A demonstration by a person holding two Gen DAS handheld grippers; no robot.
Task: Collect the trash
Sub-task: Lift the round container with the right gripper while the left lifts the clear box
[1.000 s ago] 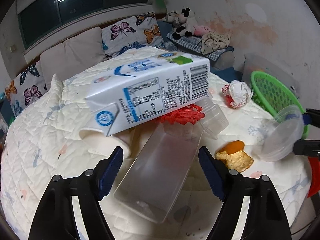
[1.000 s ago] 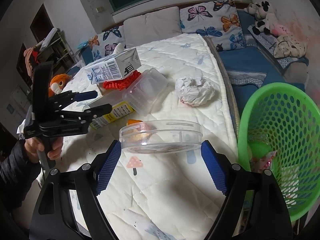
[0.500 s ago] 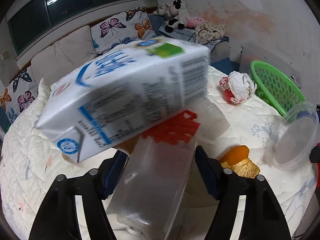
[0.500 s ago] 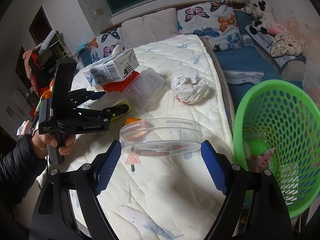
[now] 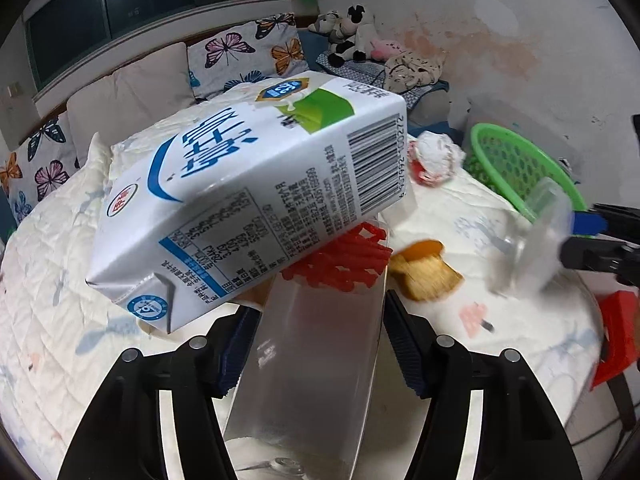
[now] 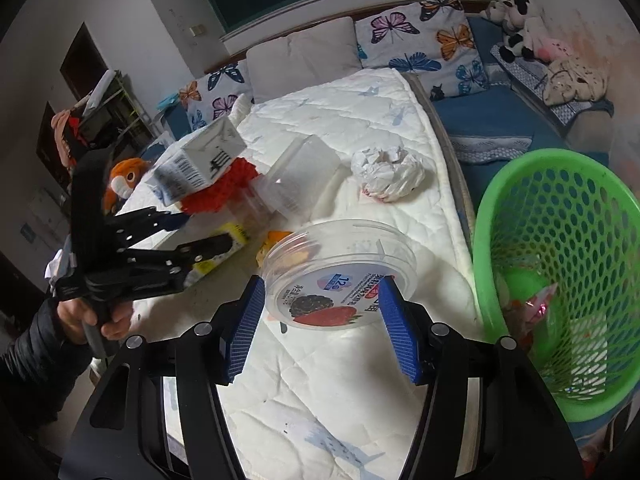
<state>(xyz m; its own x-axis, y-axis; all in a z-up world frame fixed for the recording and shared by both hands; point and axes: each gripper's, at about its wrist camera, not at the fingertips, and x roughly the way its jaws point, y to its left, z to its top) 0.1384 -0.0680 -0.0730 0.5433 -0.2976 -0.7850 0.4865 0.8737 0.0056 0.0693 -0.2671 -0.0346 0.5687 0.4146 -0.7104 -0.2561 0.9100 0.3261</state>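
Observation:
My left gripper (image 5: pixel 318 332) is shut on a clear plastic box (image 5: pixel 316 368), lifted with a red mesh piece (image 5: pixel 344 264) and a white-blue milk carton (image 5: pixel 248 208) riding on top. My right gripper (image 6: pixel 320 320) is shut on a clear round lid with a berry label (image 6: pixel 340 276), held tilted above the quilt beside the green basket (image 6: pixel 560 240). A crumpled white paper ball (image 6: pixel 388 174) lies on the bed. An orange peel and a cracker (image 5: pixel 424 268) lie on the quilt.
The bed has a white quilt (image 6: pixel 360 380) and butterfly pillows (image 6: pixel 416 40) at the head. The basket holds some wrappers (image 6: pixel 536 304). Stuffed toys (image 5: pixel 348 36) sit at the back right. A yellow-labelled box (image 6: pixel 224 248) lies under the left gripper.
The left gripper closed on the clear box and lifted it, carton and red mesh rising with it. The right gripper closed on the lid and tilted it, moving toward the basket.

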